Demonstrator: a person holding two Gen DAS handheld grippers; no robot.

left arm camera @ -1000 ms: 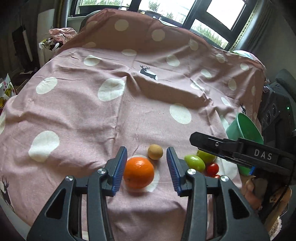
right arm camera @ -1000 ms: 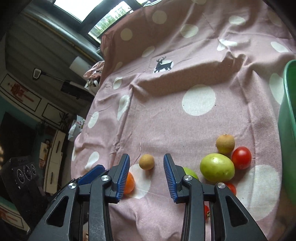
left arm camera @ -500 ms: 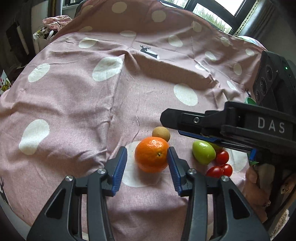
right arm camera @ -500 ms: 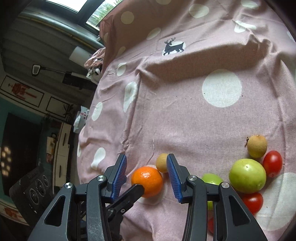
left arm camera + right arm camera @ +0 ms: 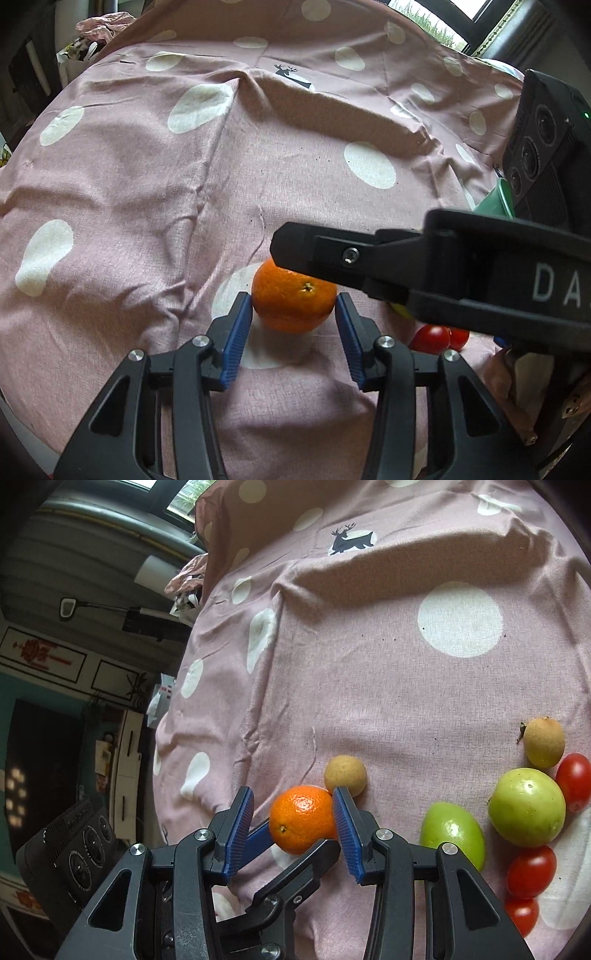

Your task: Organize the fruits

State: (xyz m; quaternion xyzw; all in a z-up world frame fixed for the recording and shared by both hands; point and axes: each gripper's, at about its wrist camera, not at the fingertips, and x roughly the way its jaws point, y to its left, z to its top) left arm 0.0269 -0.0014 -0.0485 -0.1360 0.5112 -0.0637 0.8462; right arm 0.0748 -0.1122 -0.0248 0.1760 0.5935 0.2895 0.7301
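- An orange (image 5: 294,299) sits on a pink cloth with white spots (image 5: 147,192) draped over the counter, resting on one of the white spots.
- The left tool (image 5: 294,325) straddles the orange, one blue pad on each side. A thin gap shows on both sides, so nothing is gripped yet; the jaws are partly spread, just wider than the fruit.
- The right tool (image 5: 293,825) hangs over the same orange from the other side. Its jaws are partly spread and hold nothing.
- A small tan fruit (image 5: 345,775) lies just beyond the orange.
- To the right sit two green fruits (image 5: 526,806), another tan fruit (image 5: 544,741) and several red tomatoes (image 5: 531,871), clustered close together.
- A green container's edge (image 5: 498,199) peeks out nearby, likely the fruits' destination.
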